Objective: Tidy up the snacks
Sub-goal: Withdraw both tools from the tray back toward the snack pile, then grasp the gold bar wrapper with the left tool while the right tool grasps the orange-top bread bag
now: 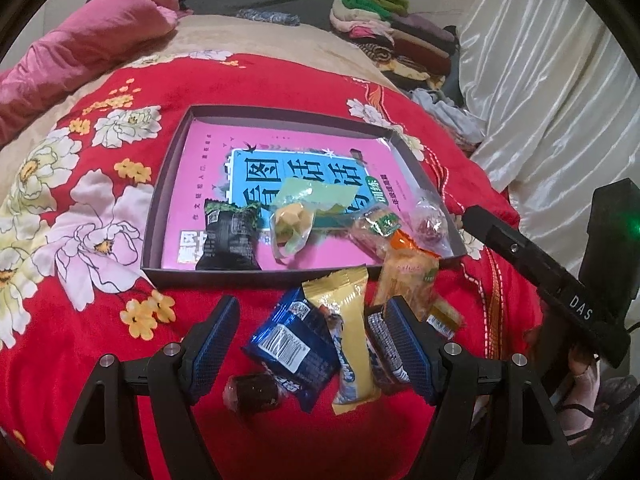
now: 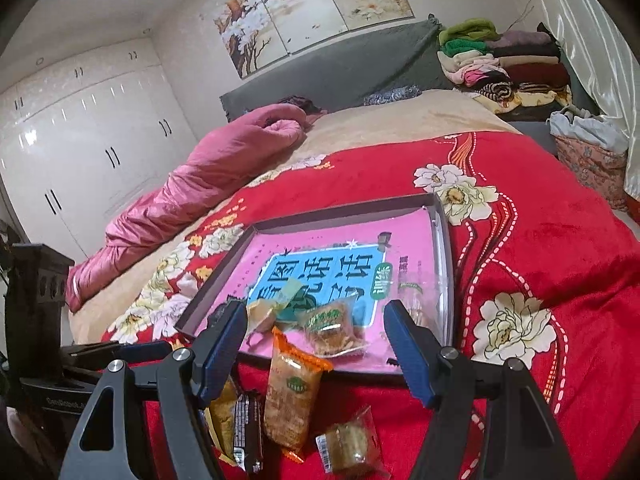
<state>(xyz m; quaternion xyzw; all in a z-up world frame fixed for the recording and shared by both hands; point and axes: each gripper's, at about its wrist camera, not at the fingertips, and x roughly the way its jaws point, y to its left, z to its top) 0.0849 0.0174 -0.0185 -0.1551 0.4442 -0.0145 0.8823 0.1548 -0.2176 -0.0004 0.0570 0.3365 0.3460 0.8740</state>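
A shallow box [image 1: 168, 184] lies on the red flowered bedspread [image 1: 80, 280], lined with a pink book. Inside the box sit a black packet [image 1: 230, 236], a yellow-green sweet [image 1: 292, 220], a clear-wrapped cake [image 1: 374, 226] and a round candy [image 1: 430, 220]. Just outside the box's near edge lie a blue packet [image 1: 292, 344], a yellow bar [image 1: 348, 328] and an orange packet [image 2: 294, 392]. The left claw [image 1: 312, 344] is wide open over these, holding nothing; the right claw [image 2: 316, 344] is also wide open and empty.
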